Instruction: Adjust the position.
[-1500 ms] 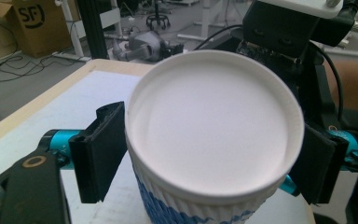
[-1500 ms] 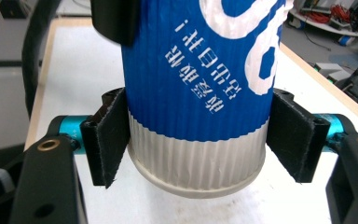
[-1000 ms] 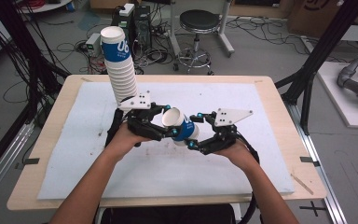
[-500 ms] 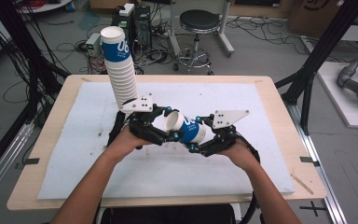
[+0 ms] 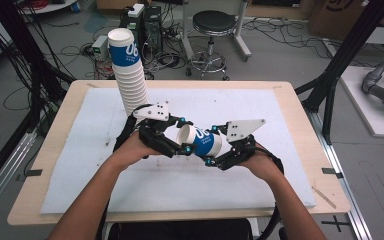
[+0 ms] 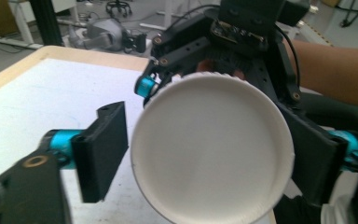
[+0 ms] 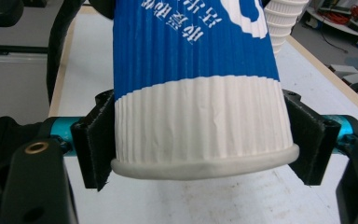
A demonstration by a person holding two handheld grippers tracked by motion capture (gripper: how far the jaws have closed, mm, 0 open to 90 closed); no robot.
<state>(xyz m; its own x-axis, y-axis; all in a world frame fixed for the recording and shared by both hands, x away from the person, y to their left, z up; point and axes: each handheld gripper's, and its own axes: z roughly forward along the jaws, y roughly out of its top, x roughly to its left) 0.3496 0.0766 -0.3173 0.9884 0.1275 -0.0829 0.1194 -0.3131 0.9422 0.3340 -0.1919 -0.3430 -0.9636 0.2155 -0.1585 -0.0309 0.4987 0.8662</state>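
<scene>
A blue and white ribbed paper cup (image 5: 200, 142) lies sideways in the air above the white mat, between my two grippers. My right gripper (image 5: 214, 146) is shut on its base end. In the right gripper view both pads press the cup (image 7: 196, 93) at its white band, with the gripper (image 7: 200, 140) centred on it. My left gripper (image 5: 182, 136) is open at the cup's mouth. In the left gripper view I look into the white inside of the cup (image 6: 209, 149). The left gripper (image 6: 207, 154) flanks the rim, with a small gap at its left pad (image 6: 102, 149).
A tall leaning stack of the same cups (image 5: 130, 75) stands on the mat's far left, just behind my left hand, and its top shows in the right gripper view (image 7: 279, 23). The white mat (image 5: 280, 115) covers most of the wooden table. Beyond the table stands a stool (image 5: 212, 22).
Both grippers and the cup have drifted slightly toward the person and a little lower. The right gripper's hold on the cup is unchanged.
</scene>
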